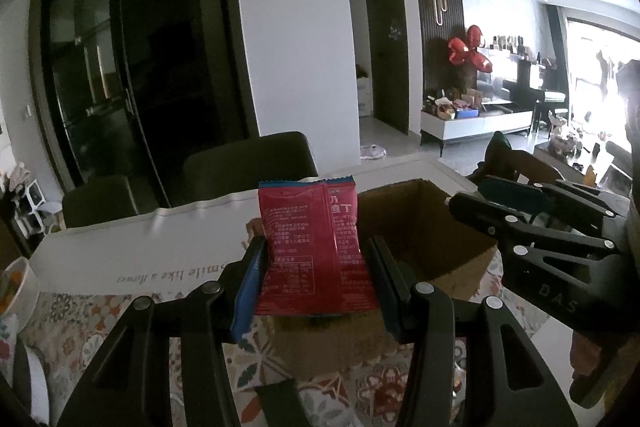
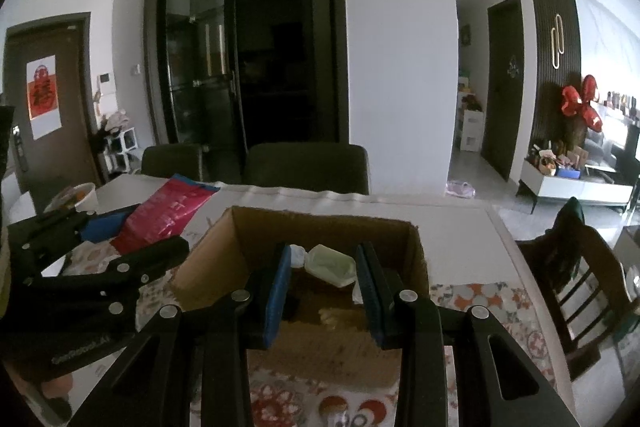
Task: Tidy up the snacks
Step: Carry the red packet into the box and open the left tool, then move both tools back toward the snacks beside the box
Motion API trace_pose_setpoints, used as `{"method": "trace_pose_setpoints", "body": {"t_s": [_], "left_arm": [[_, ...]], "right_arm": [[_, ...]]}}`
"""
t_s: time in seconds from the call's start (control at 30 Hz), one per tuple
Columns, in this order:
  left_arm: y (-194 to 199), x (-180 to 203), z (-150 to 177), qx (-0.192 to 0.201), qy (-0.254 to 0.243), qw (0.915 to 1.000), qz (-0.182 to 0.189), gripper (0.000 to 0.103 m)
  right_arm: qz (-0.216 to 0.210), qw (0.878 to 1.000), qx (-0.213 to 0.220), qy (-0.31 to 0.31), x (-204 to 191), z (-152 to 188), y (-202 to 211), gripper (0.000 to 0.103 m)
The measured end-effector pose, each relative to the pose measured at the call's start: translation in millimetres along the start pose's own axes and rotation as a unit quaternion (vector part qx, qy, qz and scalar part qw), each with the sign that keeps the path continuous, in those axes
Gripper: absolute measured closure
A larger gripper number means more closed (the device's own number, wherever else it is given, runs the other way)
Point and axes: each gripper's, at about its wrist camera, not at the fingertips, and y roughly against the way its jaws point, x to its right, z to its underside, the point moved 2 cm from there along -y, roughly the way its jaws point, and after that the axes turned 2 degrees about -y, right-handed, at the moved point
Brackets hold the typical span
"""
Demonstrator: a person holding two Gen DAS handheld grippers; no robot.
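My left gripper (image 1: 316, 267) is shut on a red snack packet (image 1: 316, 251) with a blue top edge and holds it upright in the air, just left of an open cardboard box (image 1: 432, 227). The packet also shows in the right wrist view (image 2: 164, 215), held by the left gripper (image 2: 120, 239). My right gripper (image 2: 324, 279) is open and empty, with its fingertips at the near rim of the box (image 2: 416, 247). Inside the box lies a pale green wrapped snack (image 2: 330, 265). The right gripper also shows in the left wrist view (image 1: 480, 199), over the box's right side.
A patterned cloth (image 2: 472, 297) covers the table. A white strip with writing (image 1: 140, 259) lies behind the packet. A bowl (image 2: 76, 197) stands at the far left. Dark chairs (image 2: 308, 167) stand behind the table and a wooden chair (image 2: 580, 267) at the right.
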Motion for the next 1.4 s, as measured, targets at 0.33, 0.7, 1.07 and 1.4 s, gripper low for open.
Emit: {"method": "trace_pose_setpoints", "body": {"t_s": [0.33,0.7,1.07,1.4], "left_arm": [[-47,-6,-9,-0.034,0.013,0.9993,0.012,0.049],[-29,-9,-2,-0.013,0.008,0.9997,-0.021,0.014],[15,-4,16,-0.003,0.014,0.9996,-0.026,0.013],[48,1,54,-0.009,0.023,0.9988,-0.043,0.014]], "right_arm": [[0.01,1.0,-0.025,-0.007,21,-6,-38,0.068],[0.046,0.998,-0.027,-0.021,36,0,-34,0.035],[0.053,0.998,-0.009,-0.023,29,10,7,0.03],[0.071,0.997,0.003,-0.018,15,36,41,0.03]]}}
